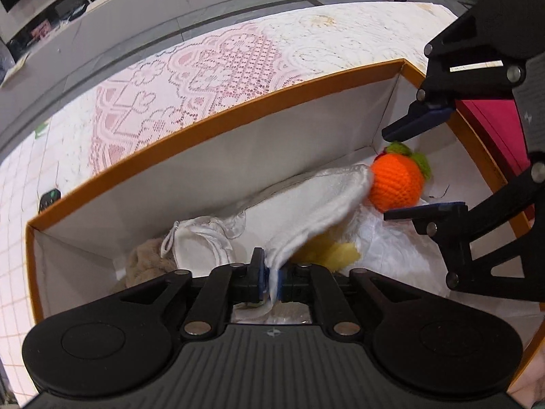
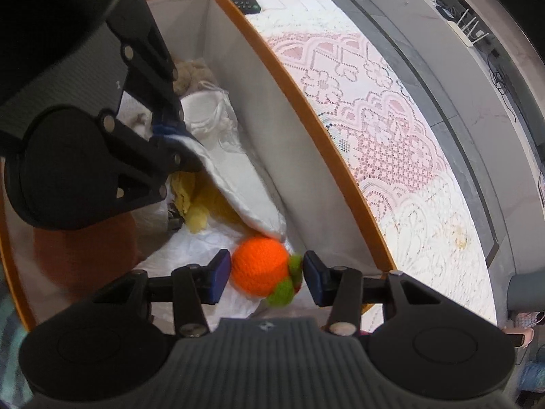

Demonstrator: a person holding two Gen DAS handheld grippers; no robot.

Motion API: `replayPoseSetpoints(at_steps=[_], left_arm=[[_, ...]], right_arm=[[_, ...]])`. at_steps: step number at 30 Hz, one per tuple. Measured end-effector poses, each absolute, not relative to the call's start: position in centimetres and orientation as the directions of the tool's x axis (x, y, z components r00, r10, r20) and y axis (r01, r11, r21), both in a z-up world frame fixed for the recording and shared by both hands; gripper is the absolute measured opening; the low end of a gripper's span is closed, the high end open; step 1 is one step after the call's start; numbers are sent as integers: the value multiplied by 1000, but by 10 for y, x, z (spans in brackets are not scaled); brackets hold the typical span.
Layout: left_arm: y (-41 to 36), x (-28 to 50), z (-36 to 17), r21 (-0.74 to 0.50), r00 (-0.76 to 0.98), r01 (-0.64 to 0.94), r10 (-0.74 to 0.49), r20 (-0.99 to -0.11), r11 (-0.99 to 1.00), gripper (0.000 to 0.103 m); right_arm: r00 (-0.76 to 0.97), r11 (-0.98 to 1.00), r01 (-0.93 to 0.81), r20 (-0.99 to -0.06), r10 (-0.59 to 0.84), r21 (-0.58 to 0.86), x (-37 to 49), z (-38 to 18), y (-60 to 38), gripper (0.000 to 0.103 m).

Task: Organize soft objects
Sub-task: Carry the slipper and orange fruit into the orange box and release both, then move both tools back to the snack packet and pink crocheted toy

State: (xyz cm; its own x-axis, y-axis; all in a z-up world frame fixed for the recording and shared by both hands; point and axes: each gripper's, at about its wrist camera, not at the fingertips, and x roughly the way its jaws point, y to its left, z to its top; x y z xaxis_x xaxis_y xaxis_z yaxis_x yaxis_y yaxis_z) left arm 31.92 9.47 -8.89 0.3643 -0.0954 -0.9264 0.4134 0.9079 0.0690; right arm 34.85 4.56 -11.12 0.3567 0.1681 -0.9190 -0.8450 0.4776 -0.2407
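An orange-rimmed box (image 1: 211, 129) with white walls holds soft things. My left gripper (image 1: 270, 281) is shut on a white cloth (image 1: 316, 201), which hangs toward an orange crocheted ball (image 1: 396, 184) with green leaves. My right gripper (image 2: 264, 276) is open, its blue pads (image 2: 218, 272) on either side of the ball (image 2: 260, 266); I cannot tell if they touch it. The right gripper also shows in the left wrist view (image 1: 405, 170), and the left gripper in the right wrist view (image 2: 170, 136) with the cloth (image 2: 245, 191).
In the box lie a yellow soft item (image 1: 335, 254), a beige plush (image 1: 146, 262), a white drawstring pouch (image 1: 201, 245) and white paper. A lace tablecloth (image 1: 211, 78) covers the table. A black remote (image 2: 245, 3) lies beyond the box. A magenta object (image 1: 490, 116) lies behind the right gripper.
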Motion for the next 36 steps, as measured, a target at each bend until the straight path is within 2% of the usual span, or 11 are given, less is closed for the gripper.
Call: replayPoseSetpoints(at_steps=[3,6,8,10,25,36], left_arm=[[96,314,-85,62,375,410,-106,-921,910,17],[98,308,-76,38,381,412,-134,-915,911,32],[100,302,-68,19,380,405,-149,-913,914,50],[99,294,-58,25,390,403,-147,-909,915,55],[92,235,-5,103,487,351,-88,-869,931,57],[83,165,25,42,611,218,-102,-785,975,56]], right_arm=[[364,477,-842,-918,160,-250,347,-109,44,52],[372,482,-839,-913,167,-254,342,-102,41,58],[381,479,-838,-908,173,-260,337,-95,40,60],[388,479,-837,-905,177,-265,333,-91,39,63],[426,510,-821,-870,247,-257,285,-52,21,69],[452,623,-761,-835,314,-178,235,-39,-24,70]])
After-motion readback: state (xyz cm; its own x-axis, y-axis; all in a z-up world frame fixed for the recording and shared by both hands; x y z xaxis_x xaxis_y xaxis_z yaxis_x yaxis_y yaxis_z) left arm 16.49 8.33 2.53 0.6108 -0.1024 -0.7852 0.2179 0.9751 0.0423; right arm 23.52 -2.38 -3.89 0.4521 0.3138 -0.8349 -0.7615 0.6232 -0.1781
